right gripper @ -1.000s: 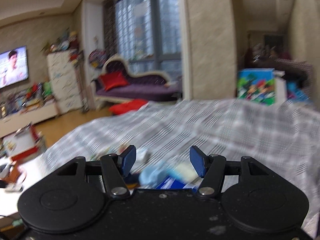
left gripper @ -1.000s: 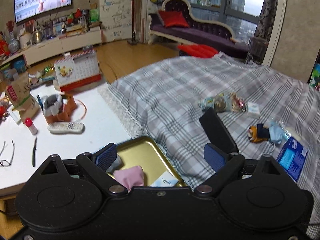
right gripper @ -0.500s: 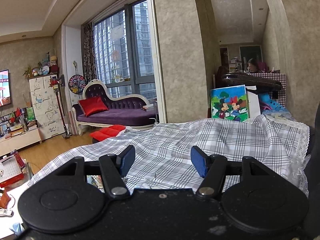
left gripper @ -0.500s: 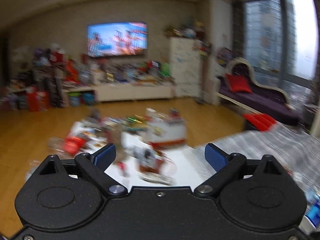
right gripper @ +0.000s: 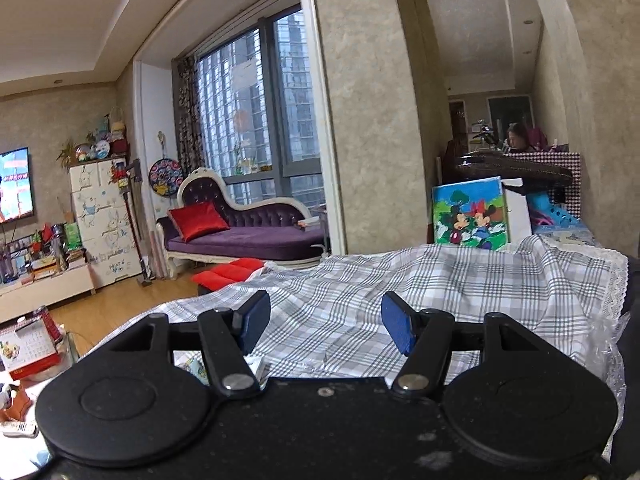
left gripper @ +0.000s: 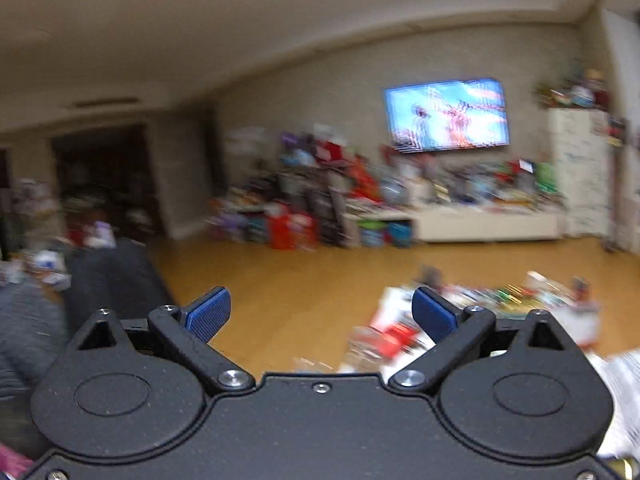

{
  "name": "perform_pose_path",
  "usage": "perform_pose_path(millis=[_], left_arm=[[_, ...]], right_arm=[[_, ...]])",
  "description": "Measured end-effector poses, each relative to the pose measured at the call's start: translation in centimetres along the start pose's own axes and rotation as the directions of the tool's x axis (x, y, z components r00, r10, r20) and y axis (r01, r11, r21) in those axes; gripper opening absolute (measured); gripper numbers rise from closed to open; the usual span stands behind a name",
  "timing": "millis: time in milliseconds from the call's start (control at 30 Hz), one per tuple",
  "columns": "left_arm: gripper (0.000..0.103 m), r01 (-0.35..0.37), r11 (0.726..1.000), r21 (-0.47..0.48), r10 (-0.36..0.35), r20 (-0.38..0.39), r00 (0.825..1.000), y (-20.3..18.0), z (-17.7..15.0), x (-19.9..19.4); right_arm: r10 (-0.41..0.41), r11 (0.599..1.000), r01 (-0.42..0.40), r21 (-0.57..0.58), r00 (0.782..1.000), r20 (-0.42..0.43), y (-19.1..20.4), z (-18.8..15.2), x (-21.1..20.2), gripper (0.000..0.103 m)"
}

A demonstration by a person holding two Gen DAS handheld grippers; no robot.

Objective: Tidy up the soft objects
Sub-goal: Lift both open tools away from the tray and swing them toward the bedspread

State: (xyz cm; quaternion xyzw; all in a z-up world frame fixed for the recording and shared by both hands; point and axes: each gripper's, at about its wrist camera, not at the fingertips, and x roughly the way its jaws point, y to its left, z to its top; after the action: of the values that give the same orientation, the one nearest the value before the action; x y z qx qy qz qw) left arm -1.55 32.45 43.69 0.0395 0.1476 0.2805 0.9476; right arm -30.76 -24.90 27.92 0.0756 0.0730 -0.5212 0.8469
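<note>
My left gripper point(left gripper: 320, 312) is open with nothing between its blue pads point(left gripper: 208, 314). It points across the wooden floor toward the TV wall, and its view is blurred. No soft object shows clearly there. My right gripper point(right gripper: 326, 326) is held open and empty above the grey plaid cloth point(right gripper: 440, 292) on the bed. A teal packet point(right gripper: 195, 365) and a small white packet point(right gripper: 261, 369) peek out just under its left finger. The rest of the bed's near part is hidden by the gripper body.
A cluttered low white table point(left gripper: 400, 336) lies below the left gripper, with a dark shape point(left gripper: 112, 276) at the left. A desk calendar point(right gripper: 28, 348), a purple chaise point(right gripper: 240, 236), a red cushion point(right gripper: 228, 272) and a cartoon picture point(right gripper: 470, 216) surround the bed.
The left gripper swung up and to the left, away from the gold tray and the bed, and now faces the TV wall. The right gripper rose slightly, then held still.
</note>
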Motion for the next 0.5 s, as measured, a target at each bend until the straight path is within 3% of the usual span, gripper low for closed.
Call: perform_pose_path(millis=[133, 267, 400, 500], left_arm=[[0.094, -0.073, 0.992, -0.098, 0.079, 0.057, 0.995, 2.7, 3.7, -1.9], [0.096, -0.114, 0.985, -0.129, 0.13, 0.126, 0.983, 3.2, 6.9, -4.3], [0.099, -0.098, 0.995, -0.031, 0.102, 0.142, 0.985, -0.1, 6.5, -5.0], [0.099, 0.005, 0.988, 0.153, -0.019, 0.087, 0.996, -5.9, 2.3, -3.1]], right_arm=[[-0.025, 1.0, 0.024, 0.007, 0.999, 0.046, -1.0, 2.1, -0.9, 0.061], [-0.069, 0.998, 0.069, 0.003, 0.982, 0.177, -2.1, 7.3, -3.6, 0.061], [-0.159, 0.987, 0.158, 0.02, 0.96, 0.232, -3.4, 12.9, -5.3, 0.069], [-0.236, 0.972, 0.235, 0.032, 0.954, 0.186, -4.4, 14.5, -4.4, 0.07]])
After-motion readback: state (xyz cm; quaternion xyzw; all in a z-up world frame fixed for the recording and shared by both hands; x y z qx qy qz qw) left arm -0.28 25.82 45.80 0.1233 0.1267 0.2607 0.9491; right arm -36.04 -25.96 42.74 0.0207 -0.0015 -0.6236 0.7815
